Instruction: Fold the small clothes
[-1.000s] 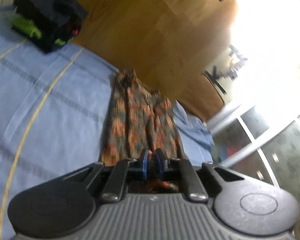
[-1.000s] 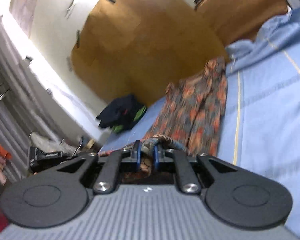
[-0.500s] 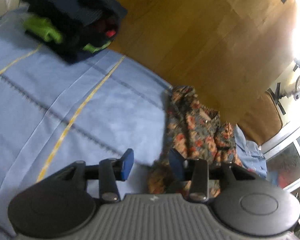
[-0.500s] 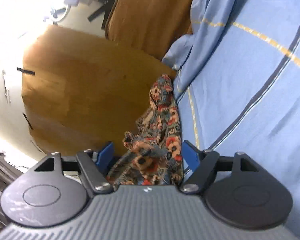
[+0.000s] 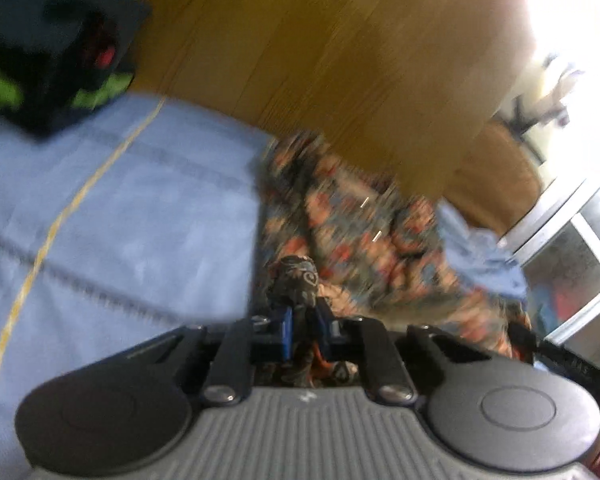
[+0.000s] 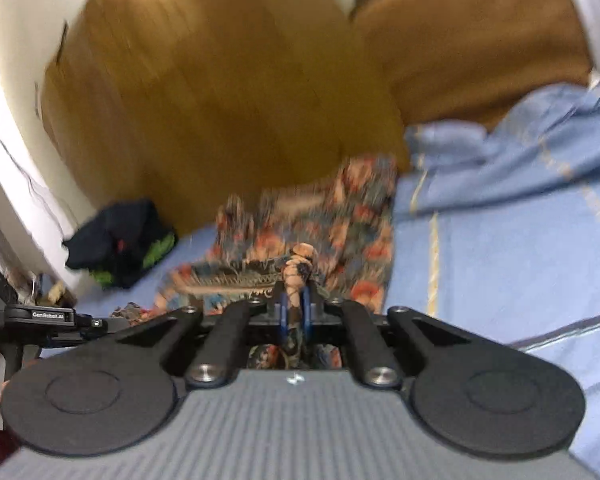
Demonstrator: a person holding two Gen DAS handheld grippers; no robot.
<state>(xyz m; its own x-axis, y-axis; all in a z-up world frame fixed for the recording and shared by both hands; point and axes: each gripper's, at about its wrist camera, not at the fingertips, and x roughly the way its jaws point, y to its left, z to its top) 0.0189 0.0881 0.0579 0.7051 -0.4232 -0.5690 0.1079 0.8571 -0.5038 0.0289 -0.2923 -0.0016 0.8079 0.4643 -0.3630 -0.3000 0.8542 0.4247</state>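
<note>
The left gripper (image 5: 305, 326) has just been closing, and its blue pads now pinch a bunched fold of the floral garment (image 5: 364, 240). The rest of that cloth spreads ahead and to the right of the jaws, over the blue sheet (image 5: 132, 216) of the bed, reaching the bed's far edge by the wooden floor (image 5: 340, 48). The view is blurred.

The right gripper (image 6: 295, 314) has also just been closing and holds another fold of the garment (image 6: 324, 228) tight between its pads, a knot of fabric sticking up above them. From there the cloth lies forward and slightly left, flat on the sheet (image 6: 512, 264).

A dark pile of clothes (image 5: 52, 48) with green patches sits at the far left corner of the bed, well apart from the garment. A rumpled ridge of sheet rises just right of the garment. The left gripper's black body shows at the left edge of the right view, beside the cloth's near end.
</note>
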